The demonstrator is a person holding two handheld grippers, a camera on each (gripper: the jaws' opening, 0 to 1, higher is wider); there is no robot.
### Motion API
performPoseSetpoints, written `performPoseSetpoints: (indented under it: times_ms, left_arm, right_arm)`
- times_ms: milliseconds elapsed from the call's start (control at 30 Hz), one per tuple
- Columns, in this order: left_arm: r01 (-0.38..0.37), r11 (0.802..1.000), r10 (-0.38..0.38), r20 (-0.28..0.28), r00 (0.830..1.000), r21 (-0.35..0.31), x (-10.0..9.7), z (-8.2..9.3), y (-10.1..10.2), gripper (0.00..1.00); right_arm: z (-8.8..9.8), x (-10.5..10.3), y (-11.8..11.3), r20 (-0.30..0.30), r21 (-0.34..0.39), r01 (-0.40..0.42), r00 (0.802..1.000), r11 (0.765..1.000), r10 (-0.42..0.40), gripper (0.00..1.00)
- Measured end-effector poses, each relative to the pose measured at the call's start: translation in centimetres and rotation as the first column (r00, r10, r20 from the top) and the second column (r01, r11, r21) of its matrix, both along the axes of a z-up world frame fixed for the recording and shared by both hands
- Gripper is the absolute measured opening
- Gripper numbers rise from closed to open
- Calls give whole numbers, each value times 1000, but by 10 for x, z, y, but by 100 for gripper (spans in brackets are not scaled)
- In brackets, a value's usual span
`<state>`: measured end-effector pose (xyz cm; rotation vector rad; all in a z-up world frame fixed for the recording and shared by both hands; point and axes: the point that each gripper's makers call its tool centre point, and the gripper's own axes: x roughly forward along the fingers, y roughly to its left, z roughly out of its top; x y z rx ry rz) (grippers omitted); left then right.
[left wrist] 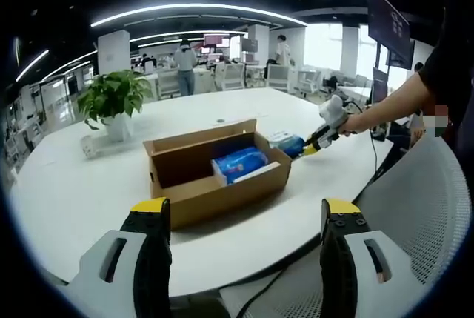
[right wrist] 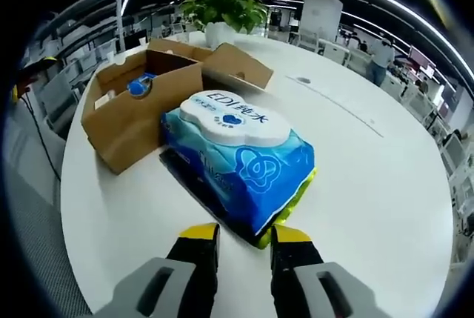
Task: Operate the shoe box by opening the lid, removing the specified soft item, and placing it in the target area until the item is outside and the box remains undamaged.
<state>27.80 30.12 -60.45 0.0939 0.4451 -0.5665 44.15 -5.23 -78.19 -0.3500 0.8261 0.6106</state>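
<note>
While the cardboard shoe box (left wrist: 215, 173) sits open on the white round tabletop (left wrist: 67, 192), we log these items. Left gripper (left wrist: 244, 218): jaws released, spread wide, hovering short of the box, nothing between them. Right gripper (right wrist: 244, 238): jaws clenched on the edge of a blue wet-wipes pack (right wrist: 241, 155), white lid on top, which lies on the tabletop just beside the box, outside it. Inside the box we see a second blue pack (left wrist: 238, 162). Potted green plant (left wrist: 115, 107): beyond the box. Mesh office chair (left wrist: 415, 207): at the table's near edge.
</note>
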Motion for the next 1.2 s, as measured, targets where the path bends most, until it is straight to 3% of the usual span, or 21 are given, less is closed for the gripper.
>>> performPoseSetpoints:
  times_ms: [200,533,1200]
  left_arm:
    - [4,1000,-4,-4,1000,3,0,-1,0,80]
    - [2,1000,-2,-6,1000,5,0,-1,0,80]
    - [3,1000,-3,5,1000,-11,0,1,-1,80]
  right_arm:
    - [-2,3,-7,-29,19,48,998,999,-48,28]
    - [-10,-2,-1,-64,25,51,997,998,-49,27]
    - [-11,-10,2,-74,25,78,994,997,-76,23]
